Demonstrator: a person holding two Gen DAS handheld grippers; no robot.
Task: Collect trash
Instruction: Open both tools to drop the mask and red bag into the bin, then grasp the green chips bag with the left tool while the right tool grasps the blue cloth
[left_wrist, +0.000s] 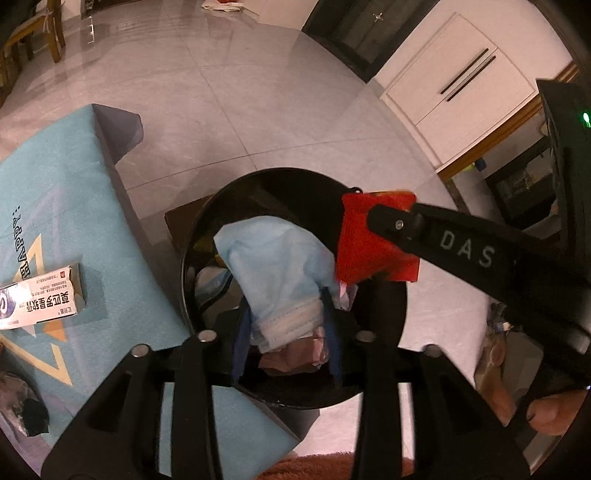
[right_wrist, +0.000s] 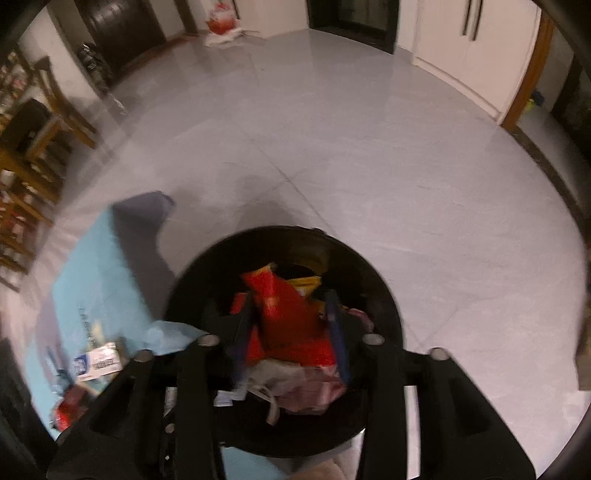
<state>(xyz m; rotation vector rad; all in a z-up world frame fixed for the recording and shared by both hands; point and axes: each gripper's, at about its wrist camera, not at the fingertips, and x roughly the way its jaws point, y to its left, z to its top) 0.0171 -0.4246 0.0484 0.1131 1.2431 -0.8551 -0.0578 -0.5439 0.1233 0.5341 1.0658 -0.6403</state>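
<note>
A black round bin (left_wrist: 186, 266) stands on the floor against the table. My left gripper (left_wrist: 286, 332) hangs over it, jaws apart, with a light blue face mask (left_wrist: 273, 266) loose between the blue pads. My right gripper (right_wrist: 291, 332) is also above the bin (right_wrist: 388, 295), jaws apart, with a red snack packet (right_wrist: 288, 317) between them. In the left wrist view that red packet (left_wrist: 365, 251) sits at one right finger (left_wrist: 391, 221), over the bin's far side. Pink and white wrappers (right_wrist: 306, 384) lie in the bin.
The table under a blue cloth (left_wrist: 55, 184) is left of the bin. On it lie a toothpaste box (left_wrist: 40, 299), a crumpled dark wrapper (left_wrist: 22, 410) and a red wrapper (right_wrist: 64, 410). Grey tiled floor stretches beyond, with white cabinets (left_wrist: 458, 85) and wooden chairs (right_wrist: 33, 147).
</note>
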